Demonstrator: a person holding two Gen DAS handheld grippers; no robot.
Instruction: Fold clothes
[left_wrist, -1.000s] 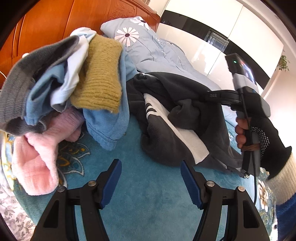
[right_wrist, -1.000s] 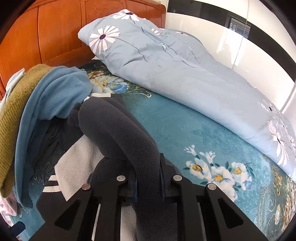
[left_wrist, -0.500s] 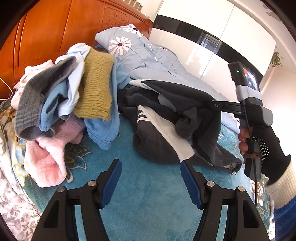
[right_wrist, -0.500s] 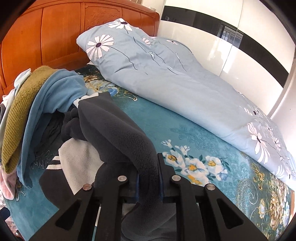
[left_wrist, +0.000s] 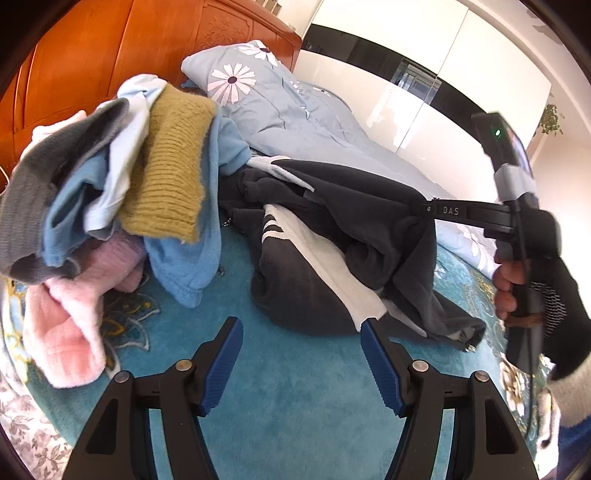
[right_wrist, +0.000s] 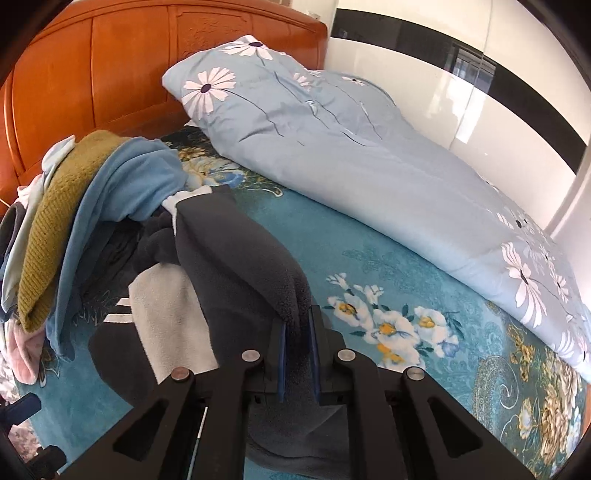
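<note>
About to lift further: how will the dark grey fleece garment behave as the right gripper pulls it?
Likely floppy: the dark grey fleece garment sags from the right gripper, whose jaws have just been closing on it. Its bulk probably drags across the teal bedspread. Plush pile probably resists slipping.

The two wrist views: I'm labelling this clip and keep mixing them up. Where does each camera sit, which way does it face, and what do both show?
Left wrist: sits behind the open left gripper, looks down across the teal bedspread at the clothes pile; the gloved right hand shows.
Right wrist: sits behind the right gripper, its jaws just closing on the dark fleece garment, facing the floral duvet.
Shared: garment, pile, duvet, wooden headboard.
</note>
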